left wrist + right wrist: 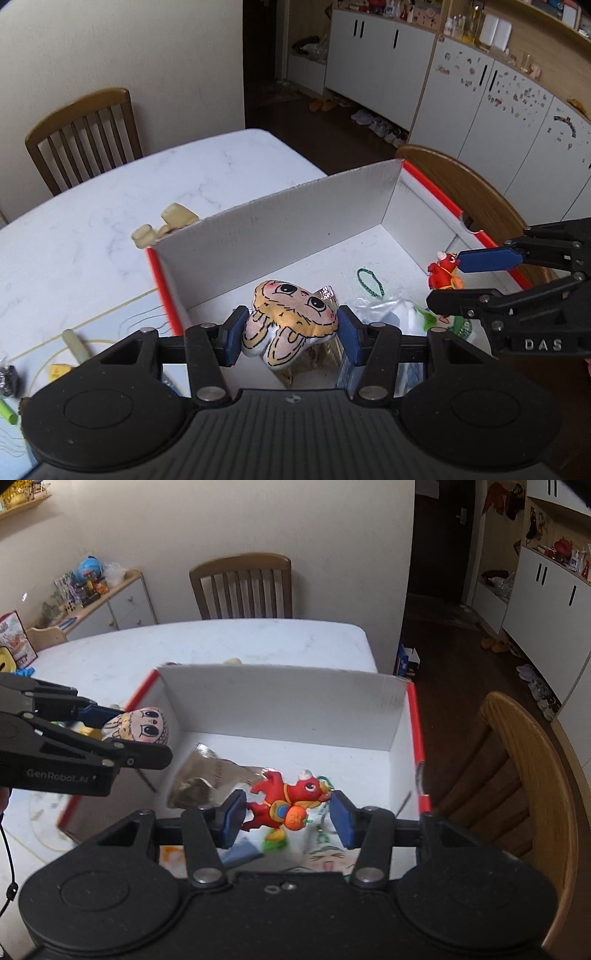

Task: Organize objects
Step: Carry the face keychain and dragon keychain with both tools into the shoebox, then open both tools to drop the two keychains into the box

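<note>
Box (280, 221), white card with red rims, serves as the landmark and plainly the collecting place: both toys hang over its open top, likely so each can be dropped in. The left hand-held gripper (291, 334) is clamped on the plush rabbit head (291, 321), pads pressing its cheeks; the head sits above the box's near-left part, face up and towards the far wall, ears hanging down towards the gripper, so its long axis runs from ears to crown. The right hand-held gripper (286, 814) is clamped on the red figurine (286, 799) above the box's near-right part, lying crosswise between the pads, head towards the right pad. A green band (370, 282) and plastic wrappers already lie on the box's floor.
</note>
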`<state>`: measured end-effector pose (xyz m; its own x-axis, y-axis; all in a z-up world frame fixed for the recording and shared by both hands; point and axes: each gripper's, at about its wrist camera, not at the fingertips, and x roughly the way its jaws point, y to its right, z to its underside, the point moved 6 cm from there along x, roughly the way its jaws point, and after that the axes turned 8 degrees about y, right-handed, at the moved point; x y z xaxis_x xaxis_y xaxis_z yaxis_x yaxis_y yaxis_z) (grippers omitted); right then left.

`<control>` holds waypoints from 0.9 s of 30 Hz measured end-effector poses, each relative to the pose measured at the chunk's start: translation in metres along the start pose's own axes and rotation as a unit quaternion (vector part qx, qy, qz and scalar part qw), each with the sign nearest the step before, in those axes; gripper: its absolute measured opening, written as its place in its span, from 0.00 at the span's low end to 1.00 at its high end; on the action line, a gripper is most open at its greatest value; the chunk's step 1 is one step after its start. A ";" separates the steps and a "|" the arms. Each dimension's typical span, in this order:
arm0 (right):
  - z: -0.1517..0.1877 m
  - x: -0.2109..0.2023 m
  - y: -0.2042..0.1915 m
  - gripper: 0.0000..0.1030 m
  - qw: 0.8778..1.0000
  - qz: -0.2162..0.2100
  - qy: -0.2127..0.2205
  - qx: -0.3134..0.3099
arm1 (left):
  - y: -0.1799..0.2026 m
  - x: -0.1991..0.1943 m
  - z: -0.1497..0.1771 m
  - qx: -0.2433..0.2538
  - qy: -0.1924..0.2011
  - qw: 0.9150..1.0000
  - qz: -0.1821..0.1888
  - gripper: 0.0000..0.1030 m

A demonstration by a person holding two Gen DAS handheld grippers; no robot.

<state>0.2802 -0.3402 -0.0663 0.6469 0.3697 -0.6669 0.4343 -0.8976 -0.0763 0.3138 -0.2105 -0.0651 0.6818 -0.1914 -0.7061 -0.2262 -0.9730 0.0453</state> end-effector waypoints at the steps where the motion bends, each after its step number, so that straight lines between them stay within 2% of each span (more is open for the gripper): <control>1: 0.001 0.002 0.002 0.47 1.000 0.001 -0.003 -0.003 | 0.001 0.005 0.000 0.000 -0.004 1.000 -0.001 0.50; 15: 0.012 0.034 0.015 0.47 0.999 -0.013 -0.041 -0.021 | 0.014 0.064 0.004 0.008 -0.056 0.998 -0.018 0.50; 27: 0.010 0.037 0.021 0.49 0.998 -0.033 -0.044 -0.012 | 0.010 0.083 0.010 -0.011 -0.106 0.994 -0.025 0.50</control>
<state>0.3064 -0.3476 -0.1001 0.5587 0.4044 -0.7241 0.4892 -0.8657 -0.1060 0.3611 -0.2346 -0.1308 0.5287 -0.1131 -0.8412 -0.1789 -0.9837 0.0198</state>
